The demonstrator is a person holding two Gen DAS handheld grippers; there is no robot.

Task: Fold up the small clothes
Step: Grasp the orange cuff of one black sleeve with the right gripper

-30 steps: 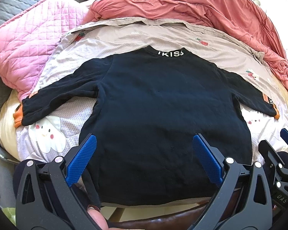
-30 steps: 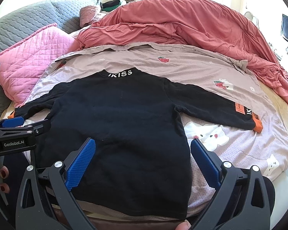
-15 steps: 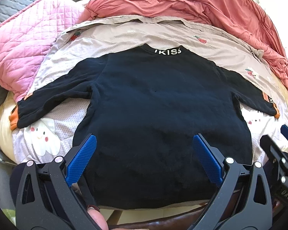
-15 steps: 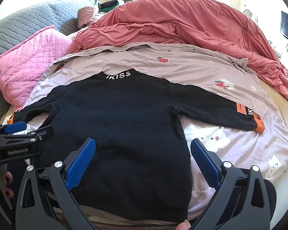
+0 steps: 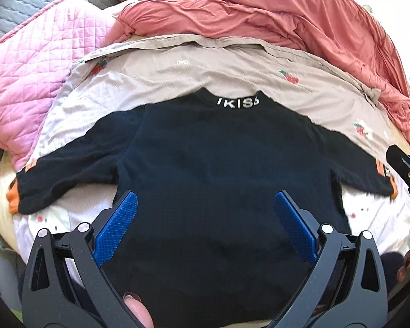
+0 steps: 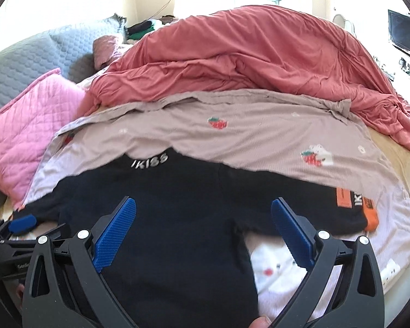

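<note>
On the bed, a black sweater [image 5: 213, 169] lies flat, back side up, on a beige sheet [image 5: 155, 73] with strawberry prints, near the front edge of the bed. Its collar points to the far side, where a coral duvet [image 5: 273, 8] is heaped, and its hem points to the near edge; the long axis of the body runs from near to far, while the sleeves spread sideways. At the left, the left sleeve cuff [image 5: 16, 195], with orange trim, reaches near a pink pillow [image 5: 27, 65]. The left gripper [image 5: 205, 224] hovers over the lower body with jaws wide and empty. The right gripper [image 6: 203, 228] is also wide and empty, above the right armpit. The right cuff [image 6: 369, 210] lies toward the right edge. I judge the knit soft, light and limp; it should be pinched at a cuff or a shoulder seam
</note>
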